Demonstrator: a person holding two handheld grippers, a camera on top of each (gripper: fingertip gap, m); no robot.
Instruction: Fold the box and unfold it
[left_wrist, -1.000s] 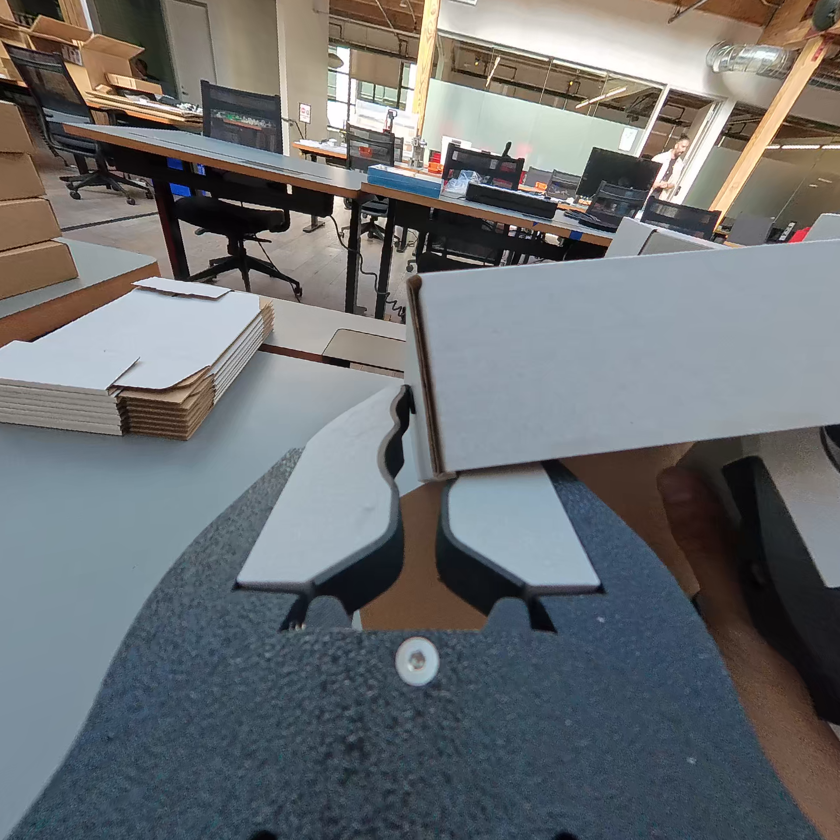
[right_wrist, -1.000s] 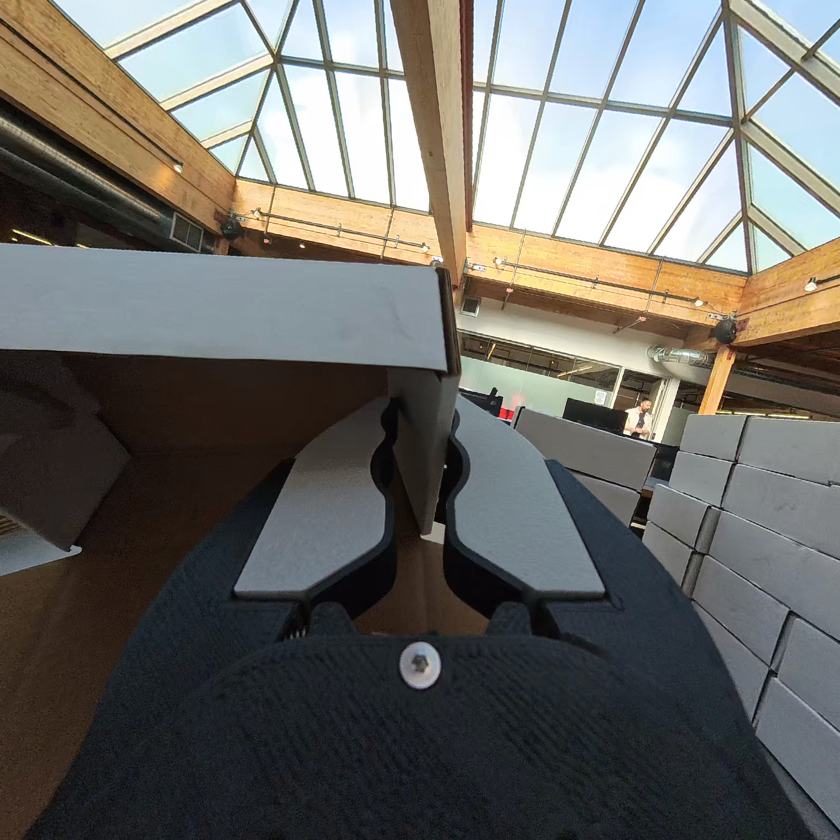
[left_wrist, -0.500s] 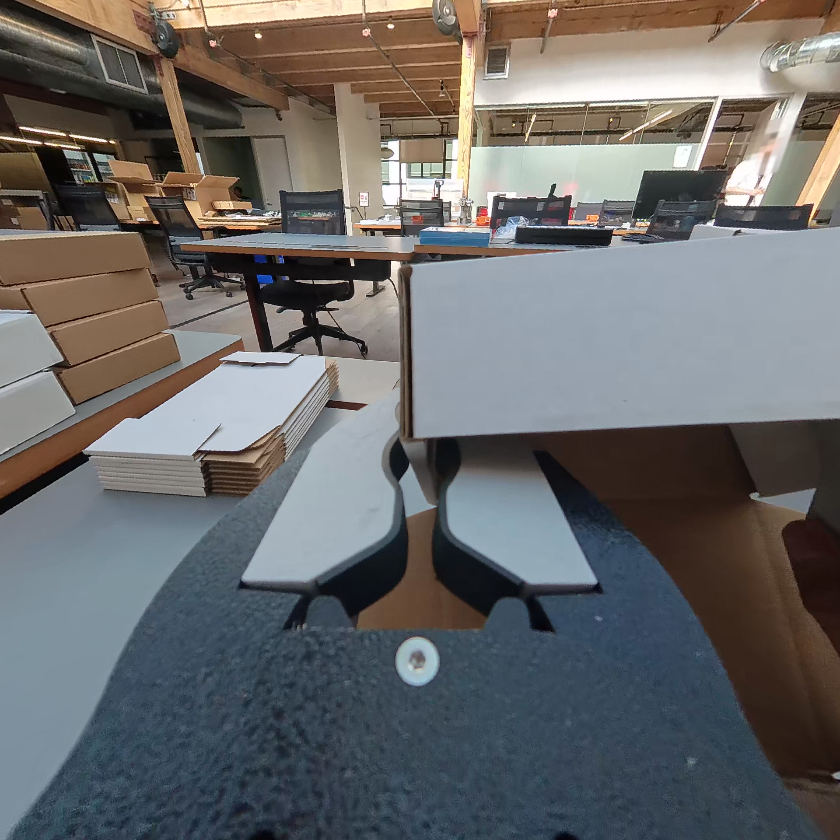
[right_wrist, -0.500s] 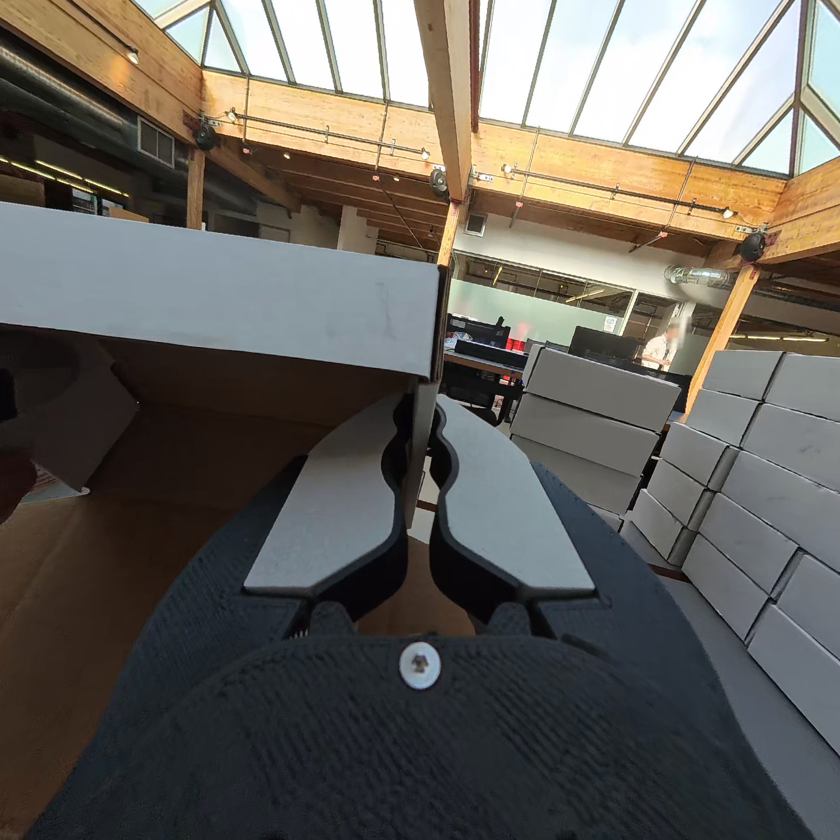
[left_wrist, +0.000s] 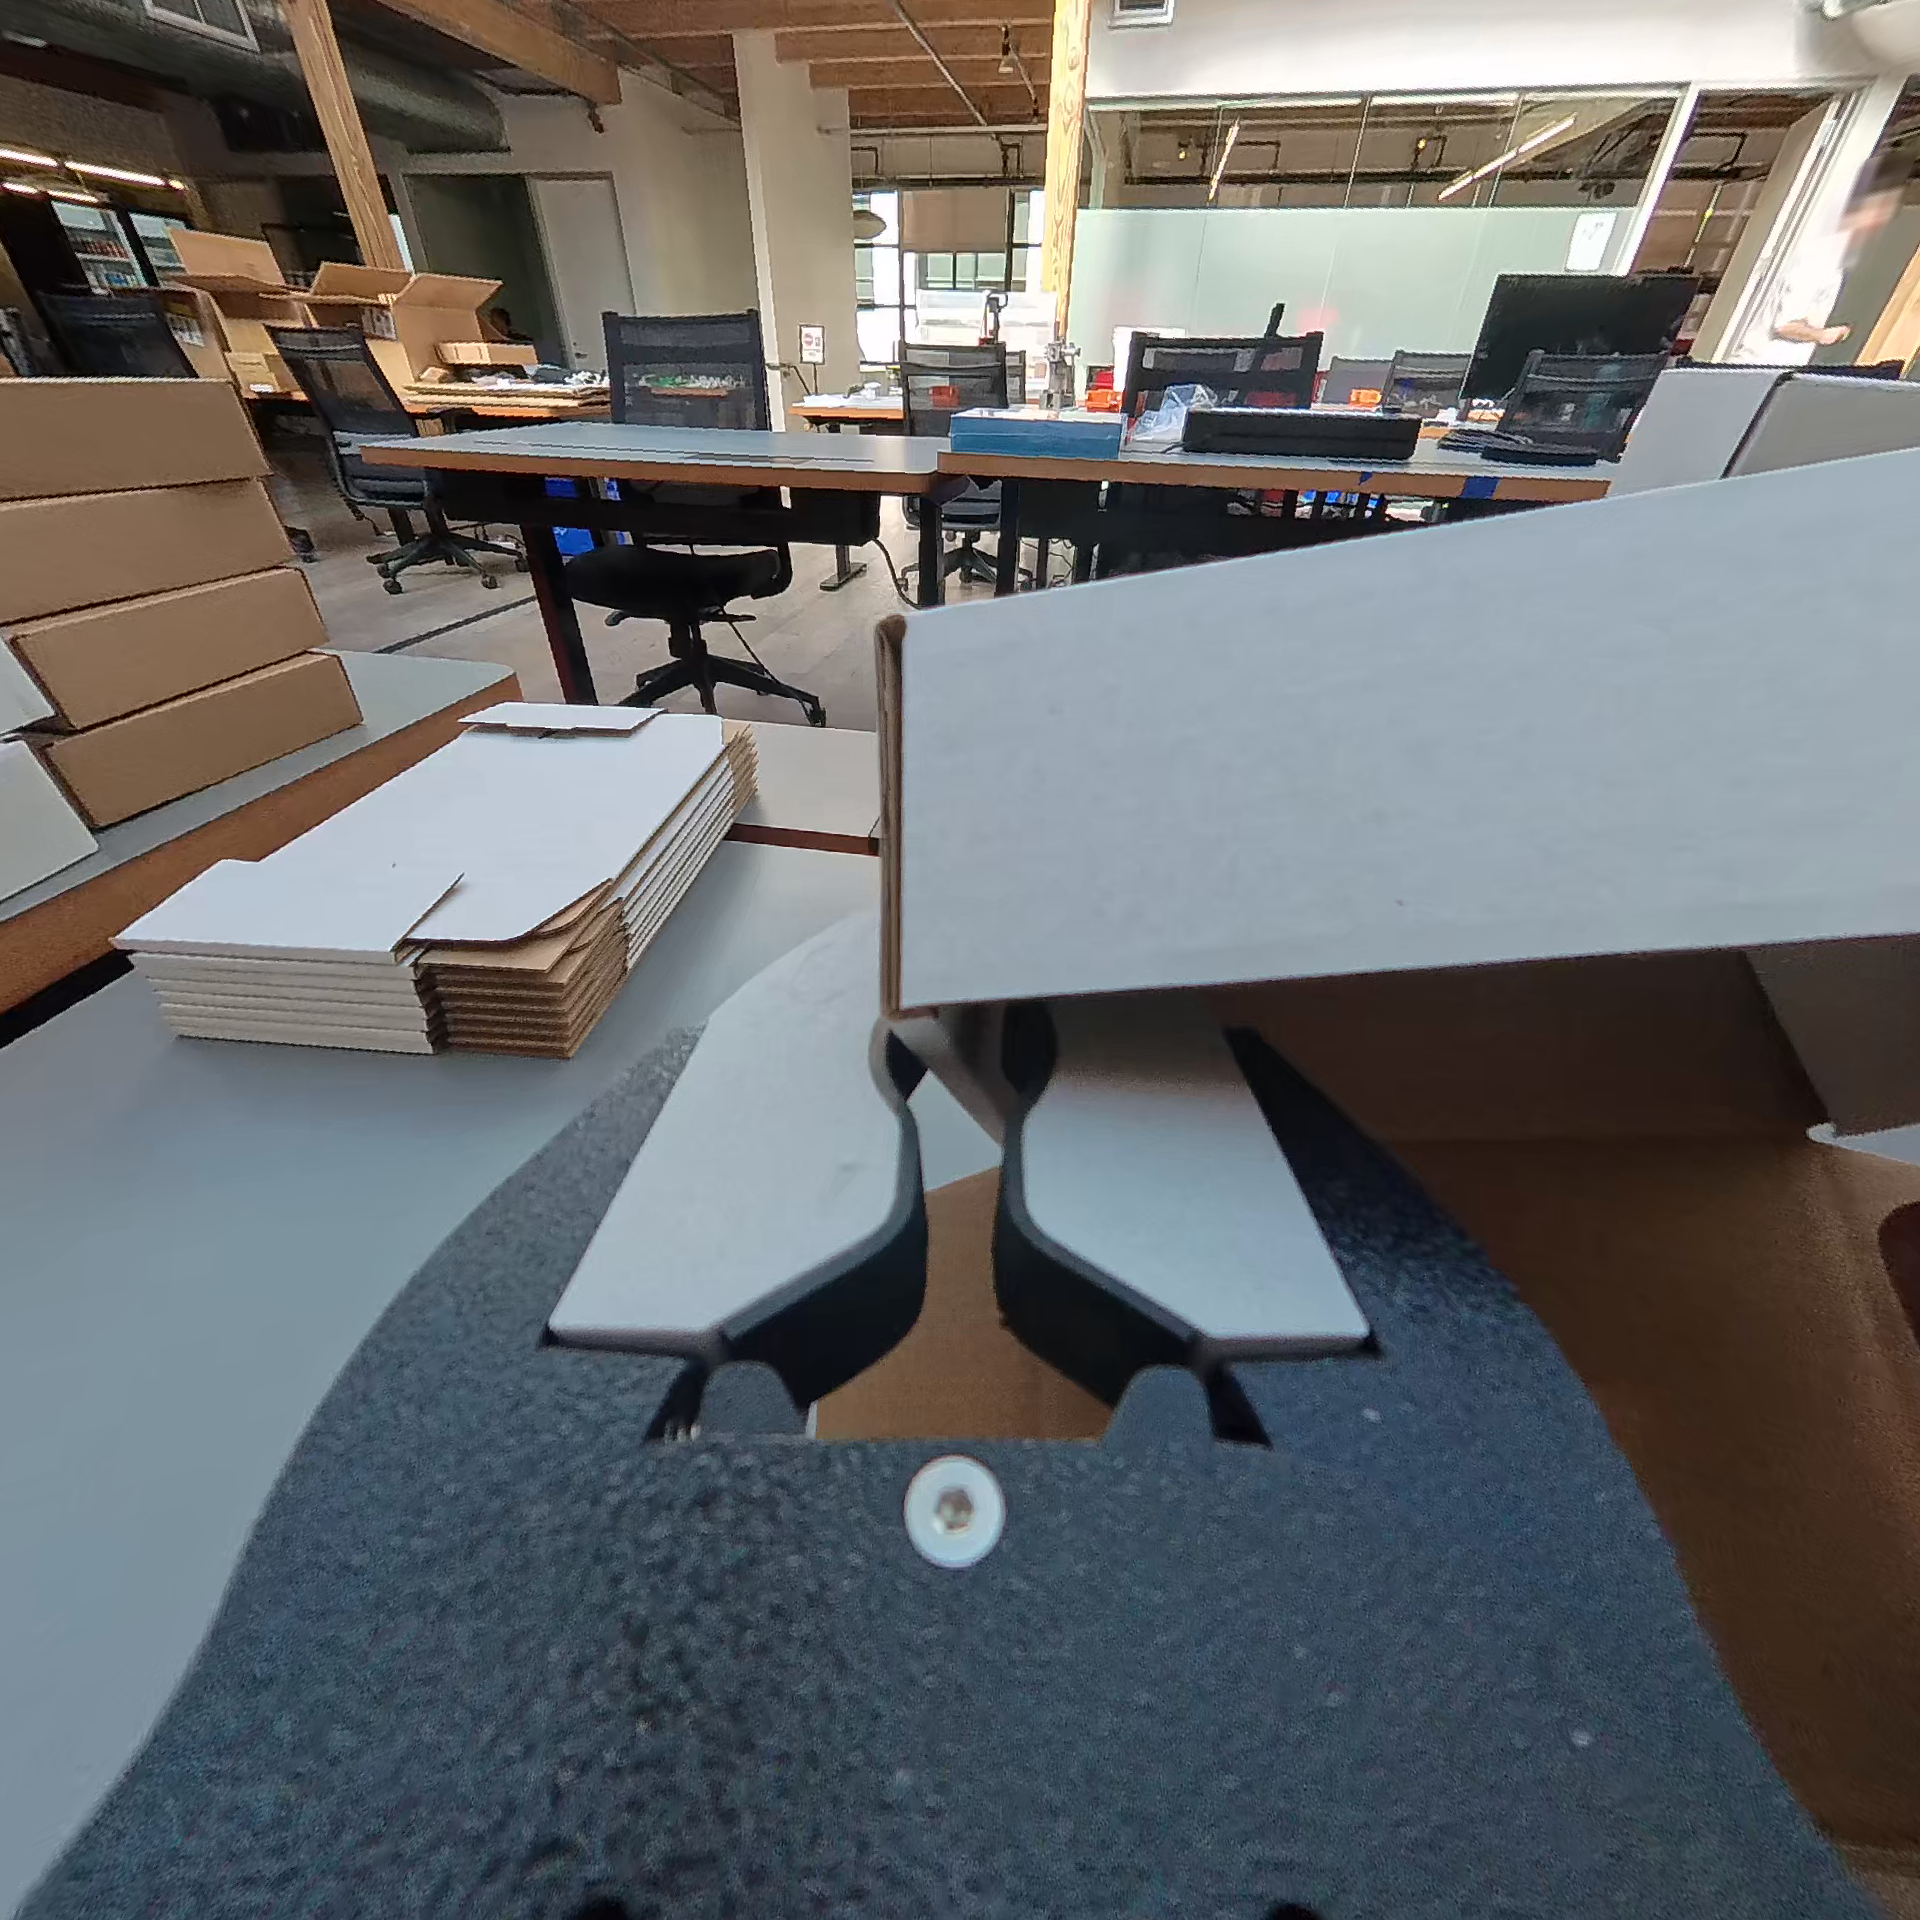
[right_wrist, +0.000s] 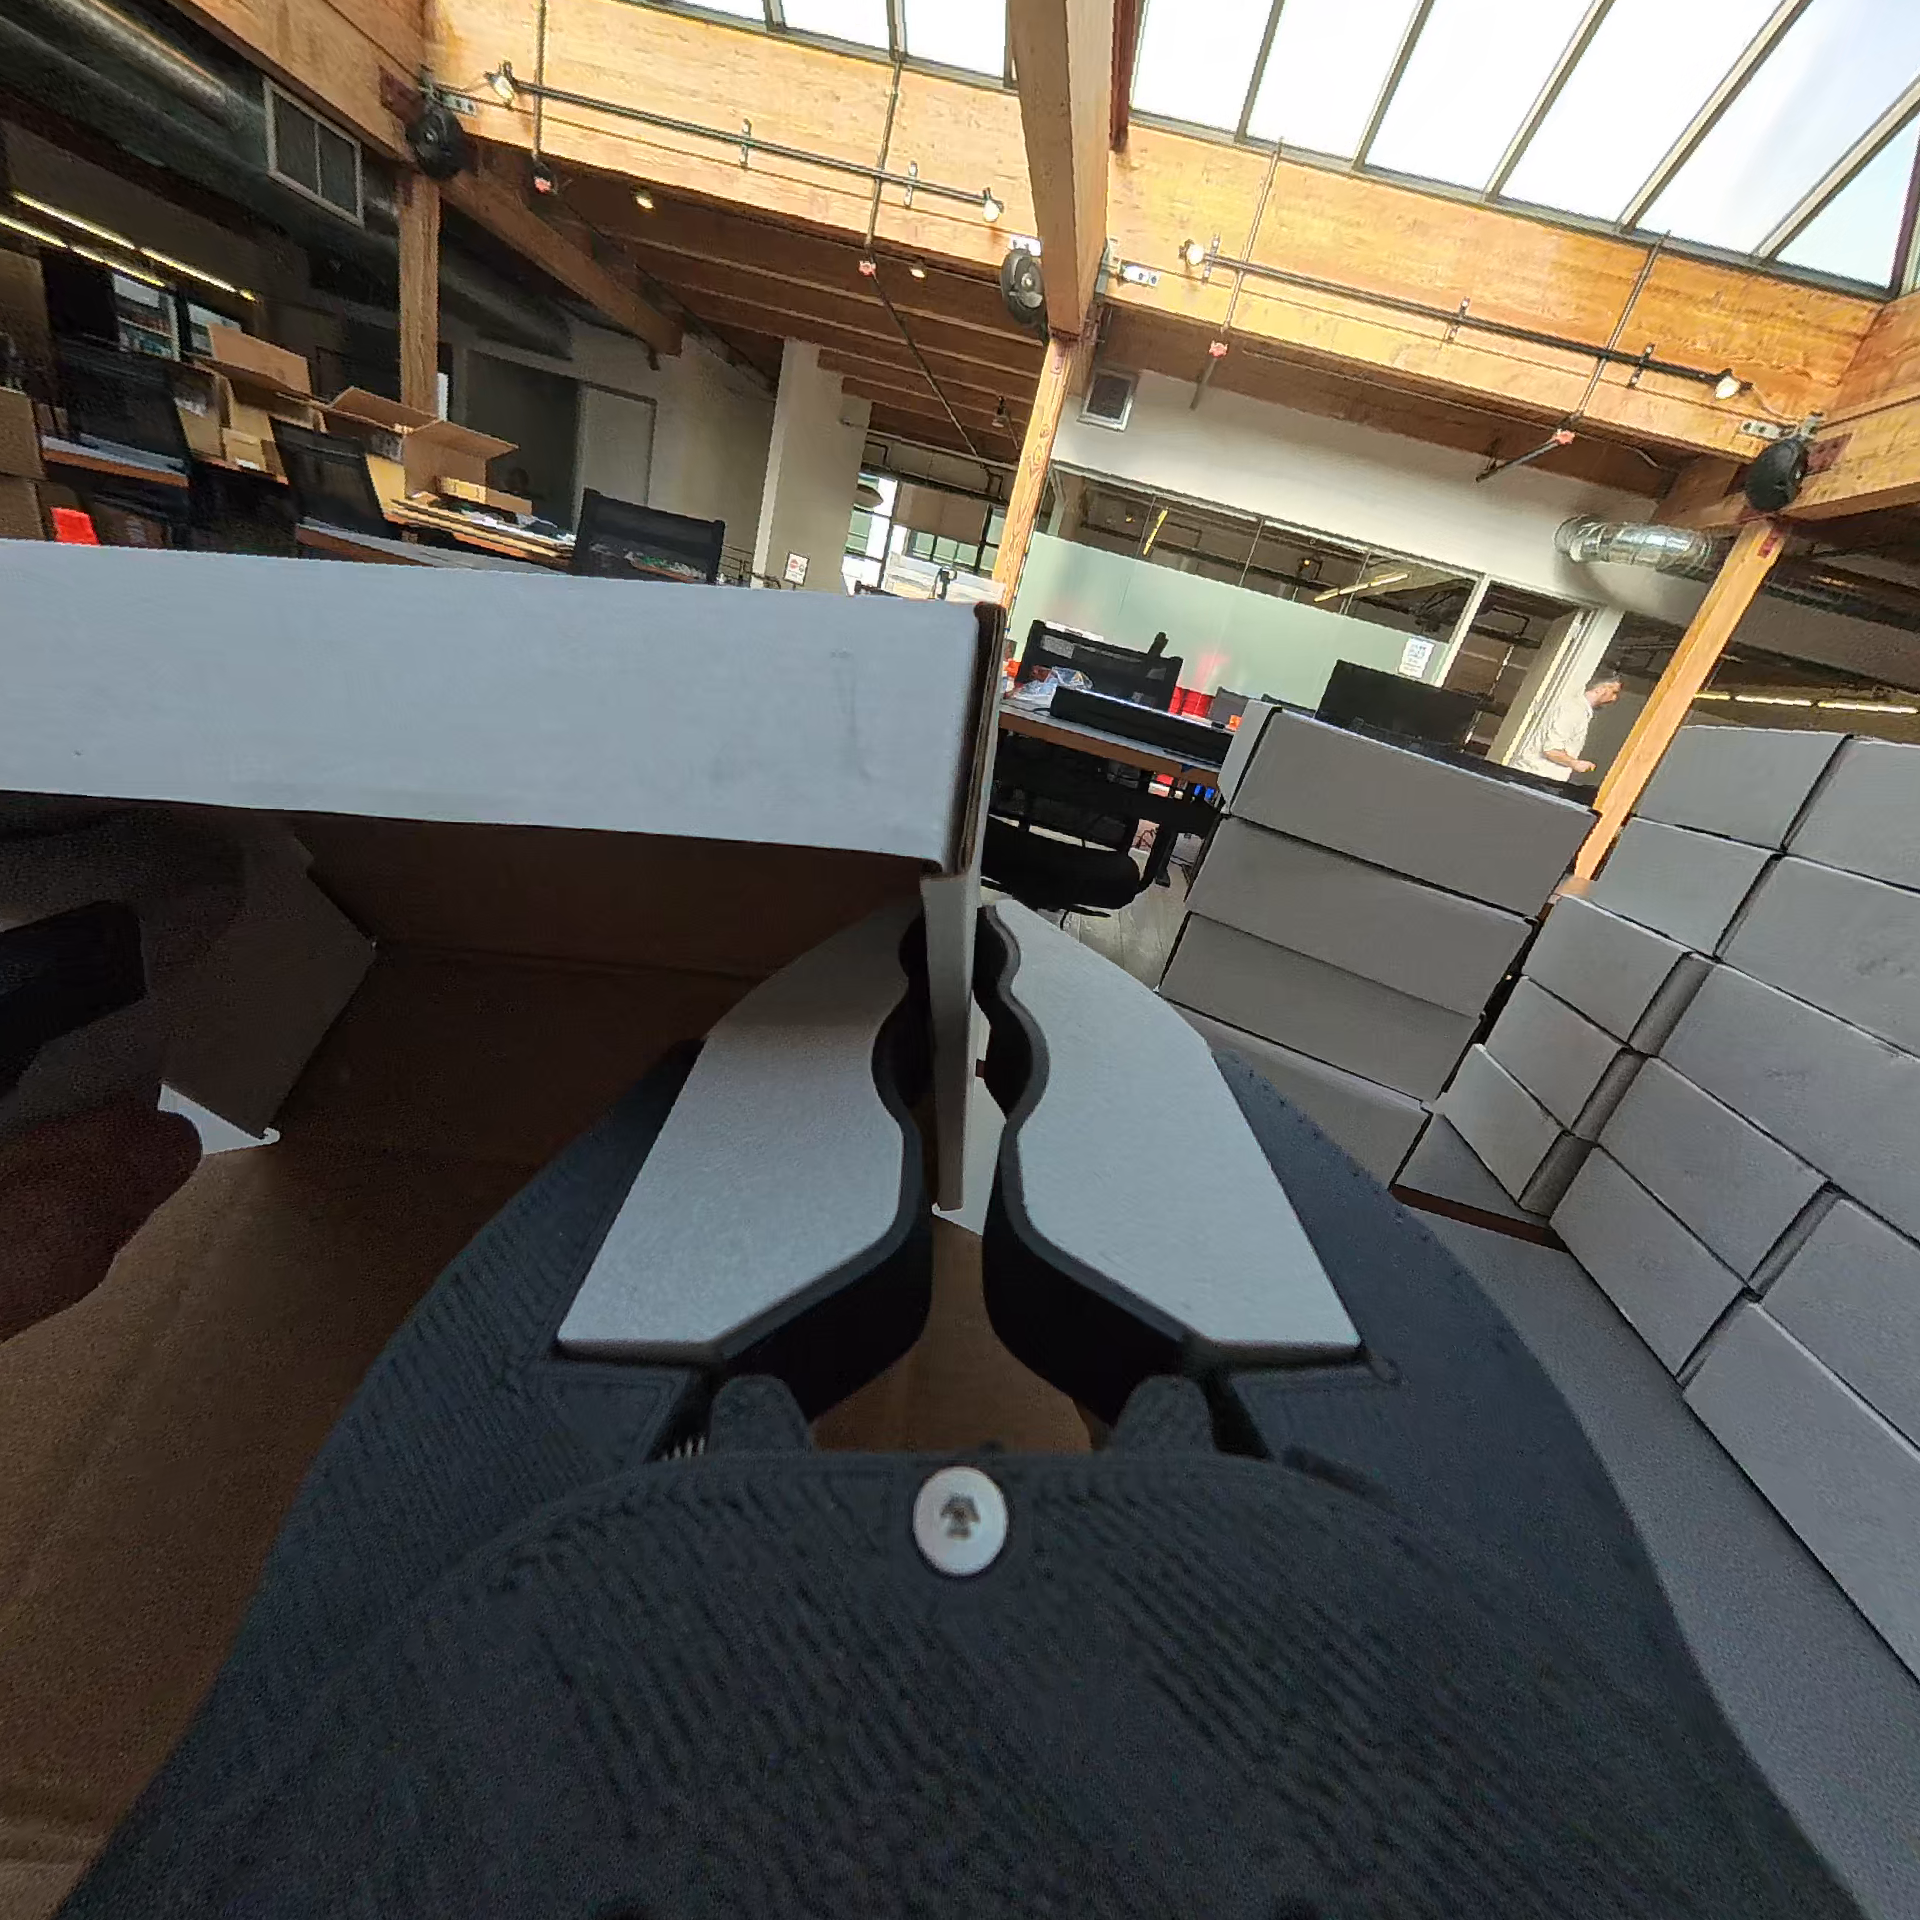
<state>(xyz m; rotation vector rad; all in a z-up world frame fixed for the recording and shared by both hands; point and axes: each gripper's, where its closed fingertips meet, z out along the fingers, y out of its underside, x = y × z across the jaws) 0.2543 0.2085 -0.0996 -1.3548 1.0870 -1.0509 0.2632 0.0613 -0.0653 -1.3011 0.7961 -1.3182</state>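
A white cardboard box (left_wrist: 1403, 748), brown inside, is held between both grippers, with its long front wall upright. My left gripper (left_wrist: 961, 1039) is shut on the box's left side flap; the fingertips are hidden behind the front wall. My right gripper (right_wrist: 961, 997) is shut on the box's right side flap (right_wrist: 951, 1039), which stands edge-on between the fingers. The same box (right_wrist: 468, 707) fills the left of the right wrist view, its brown floor below. A dark shape at the far left edge there is partly cut off.
A stack of flat box blanks (left_wrist: 436, 883) lies on the grey table (left_wrist: 156, 1247) to the left. Brown closed boxes (left_wrist: 156, 582) are stacked at far left. Several folded white boxes (right_wrist: 1662, 987) are stacked at the right. Desks and chairs (left_wrist: 686, 499) stand behind.
Both grippers have tilted downward with the box: ceiling and skylight have left the views and the room and tables have come in. Both remain shut on the side flaps.
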